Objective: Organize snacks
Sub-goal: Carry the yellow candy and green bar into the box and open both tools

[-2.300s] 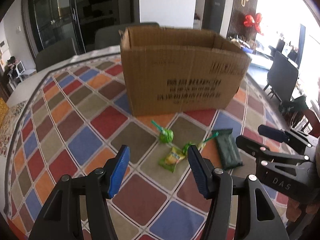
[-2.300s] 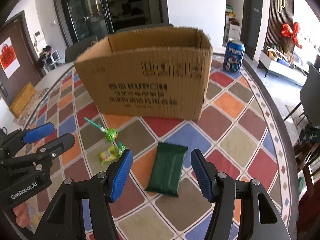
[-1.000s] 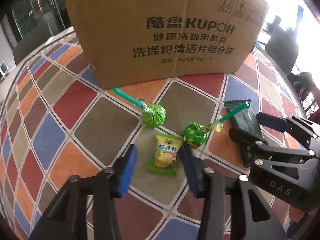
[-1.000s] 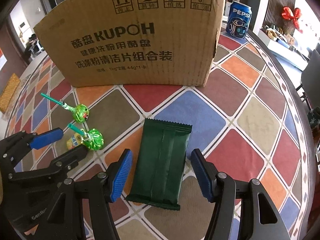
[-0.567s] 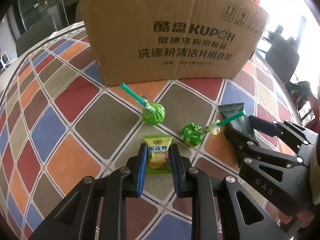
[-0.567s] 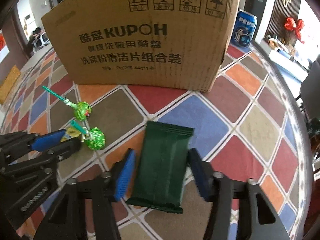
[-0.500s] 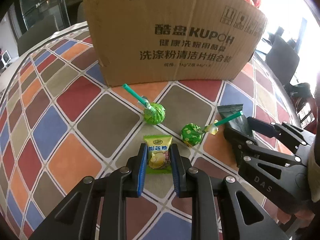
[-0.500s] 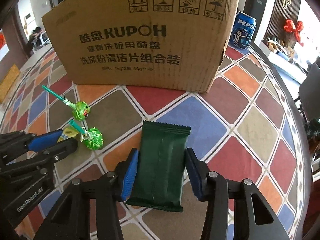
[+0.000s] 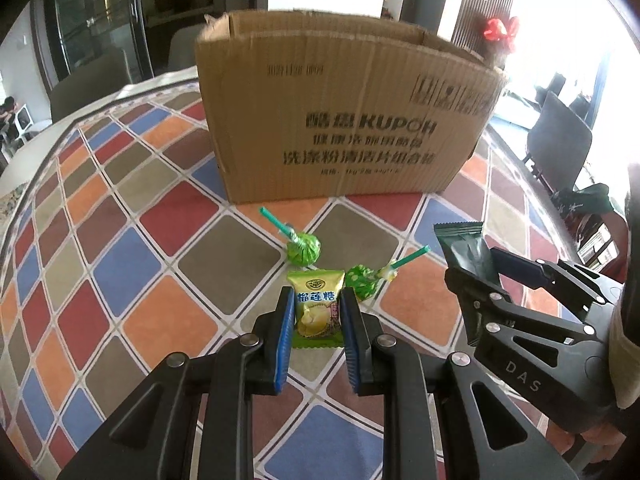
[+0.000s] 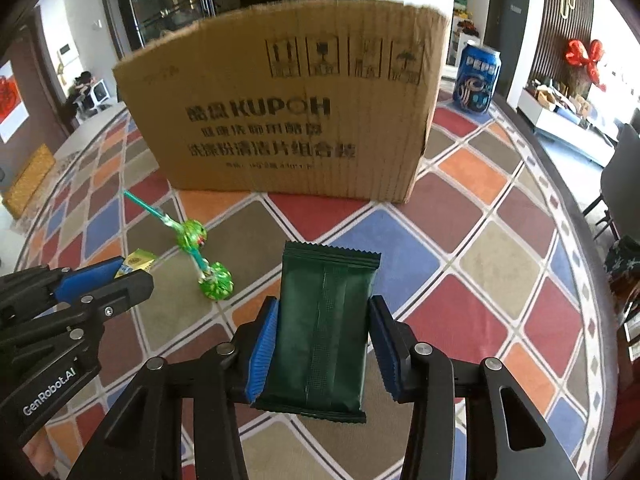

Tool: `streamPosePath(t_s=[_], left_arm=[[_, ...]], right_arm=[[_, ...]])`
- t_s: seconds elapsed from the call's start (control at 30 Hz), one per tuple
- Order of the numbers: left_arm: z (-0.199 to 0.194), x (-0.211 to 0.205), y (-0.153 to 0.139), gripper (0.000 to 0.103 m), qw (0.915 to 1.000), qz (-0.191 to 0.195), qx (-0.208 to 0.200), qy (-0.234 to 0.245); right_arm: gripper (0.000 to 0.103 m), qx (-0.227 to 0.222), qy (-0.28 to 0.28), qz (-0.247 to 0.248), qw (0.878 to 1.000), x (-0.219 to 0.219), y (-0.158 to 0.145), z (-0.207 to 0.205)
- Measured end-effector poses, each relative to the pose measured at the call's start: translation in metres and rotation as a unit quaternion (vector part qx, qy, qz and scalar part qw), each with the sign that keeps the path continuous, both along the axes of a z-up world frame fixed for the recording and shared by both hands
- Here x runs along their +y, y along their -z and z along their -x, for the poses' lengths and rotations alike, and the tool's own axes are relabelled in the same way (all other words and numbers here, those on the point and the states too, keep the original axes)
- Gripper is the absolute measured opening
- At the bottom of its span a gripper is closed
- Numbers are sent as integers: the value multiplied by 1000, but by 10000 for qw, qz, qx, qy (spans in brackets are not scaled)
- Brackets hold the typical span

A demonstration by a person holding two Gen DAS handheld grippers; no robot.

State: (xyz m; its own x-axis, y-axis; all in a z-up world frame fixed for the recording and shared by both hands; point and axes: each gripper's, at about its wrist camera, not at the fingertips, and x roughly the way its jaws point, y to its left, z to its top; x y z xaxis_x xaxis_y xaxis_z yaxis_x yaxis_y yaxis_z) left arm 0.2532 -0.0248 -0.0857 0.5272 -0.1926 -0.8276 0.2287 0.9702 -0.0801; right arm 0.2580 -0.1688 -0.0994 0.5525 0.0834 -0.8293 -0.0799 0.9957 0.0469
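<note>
Currently at the pick-up stage, with nothing seen placed in the cardboard box [image 9: 344, 120]; box interior hidden from both views. Left gripper [image 9: 316, 312] clamped on the small durian candy packet [image 9: 317, 312], pads pressed against both long edges, packet apparently lifted off the desk [image 9: 132, 248]. Right gripper [image 10: 322, 332] closed on the dark green wrapped bar [image 10: 324, 320], pads against both sides, far end of the bar pointing toward the box. Still lying on the desk: two green lollipops, one [image 9: 303, 249] nearer the box, the other [image 9: 363, 278] just right of the held candy, sticks angled outward. Blue soda can [image 10: 478, 76] standing to the right, beyond the box's far corner. Remaining, as judged: carry both held items over the box rim, release, then collect both lollipops.
</note>
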Motion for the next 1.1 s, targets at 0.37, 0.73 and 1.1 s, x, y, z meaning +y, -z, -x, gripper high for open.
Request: streamPosePath(t_s=[0.37, 0.73, 1.1], left_arm=[[5, 0, -38, 23, 9989, 68, -463, -35], [-5, 5, -89, 23, 9934, 194, -1113, -171], [-30, 4, -122, 23, 9877, 260, -1521, -255]], right_arm=[[46, -539, -9, -156, 9984, -7, -42, 9], [46, -1044, -39, -258, 9942, -9, -81, 0], [46, -1539, -85, -251, 9877, -9, -118, -19]])
